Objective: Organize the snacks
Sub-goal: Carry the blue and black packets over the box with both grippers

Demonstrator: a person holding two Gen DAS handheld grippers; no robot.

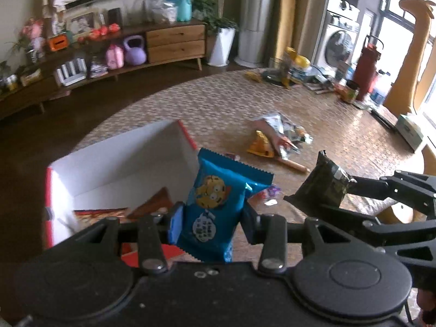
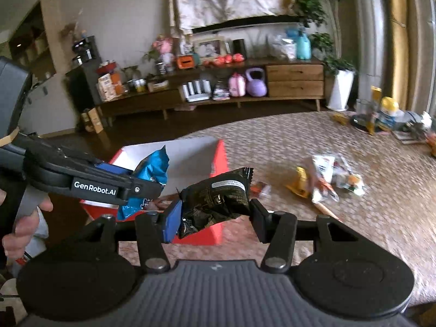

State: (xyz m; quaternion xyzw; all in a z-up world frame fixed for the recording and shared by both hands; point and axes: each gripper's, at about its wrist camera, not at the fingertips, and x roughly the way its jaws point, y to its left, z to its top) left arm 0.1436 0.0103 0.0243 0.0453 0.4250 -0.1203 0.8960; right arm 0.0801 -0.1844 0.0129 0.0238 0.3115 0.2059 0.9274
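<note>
Holding a blue cookie packet (image 1: 209,207) upright, the left claw (image 1: 211,224) sits at lower centre, the red-and-white box (image 1: 114,160) open just upper left; the right claw (image 2: 215,212) grips a dark snack packet (image 2: 218,199), box behind-left.

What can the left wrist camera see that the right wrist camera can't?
Only the left wrist view shows the washing machine, the red bottle and snacks already lying inside the box.

Only the right wrist view shows the person's hand on the left gripper's handle, and the dark cabinet at the far left.

Both show the left gripper shut on the blue packet, the right gripper shut on the black packet, the snack pile on the mat and the purple kettlebell.
</note>
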